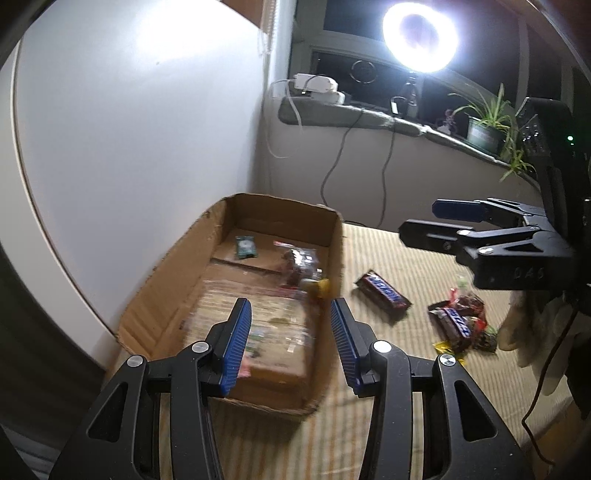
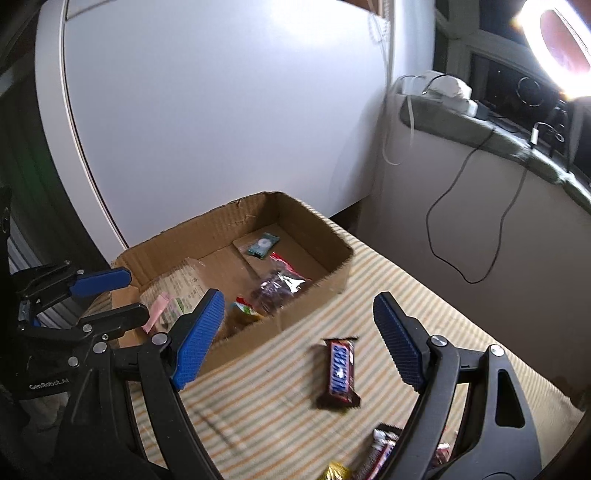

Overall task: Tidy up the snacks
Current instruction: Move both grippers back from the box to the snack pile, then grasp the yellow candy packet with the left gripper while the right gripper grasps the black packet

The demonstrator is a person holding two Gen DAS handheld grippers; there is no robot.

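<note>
White wall (image 1: 140,122) fills the upper left of both views; a grey ledge (image 1: 369,114) runs across the upper right, with a ring light (image 1: 419,35) blazing at top right and a potted plant (image 1: 487,125) at the right edge of the left wrist view. A cable (image 2: 476,206) hangs off the ledge down the lower wall.

Surface: striped cloth (image 2: 258,398), beige with pale stripes, covers the lower half of both frames.

Cardboard box (image 1: 334,254), open top, sits centre frame against the wall. Inside: a large flat pack (image 1: 280,332) at the near end, print blurred and unreadable; a clear bag of dark sweets (image 2: 280,284) mid-box; a small green packet (image 2: 264,245) at the far end; something yellow (image 1: 321,288) by the right wall.

Outside the box, on the cloth: one Snickers bar (image 2: 341,373), label readable, lower centre of the right wrist view, just beside the box and clear of it. A pile of snacks (image 1: 461,325) lies right of centre in the left wrist view, with a second bar of the same wrapper on top; other wrappers are too small to read.

Left gripper (image 1: 291,339): jaws partly apart, nothing between them, hovering over the box's near end. Its body reads "GenRobot.AI" at lower left of the right wrist view.

Right gripper (image 2: 299,341): jaws wide, nothing held, above the cloth with the Snickers bar showing in the gap, not touched. Its body shows "DAS", partly legible.
</note>
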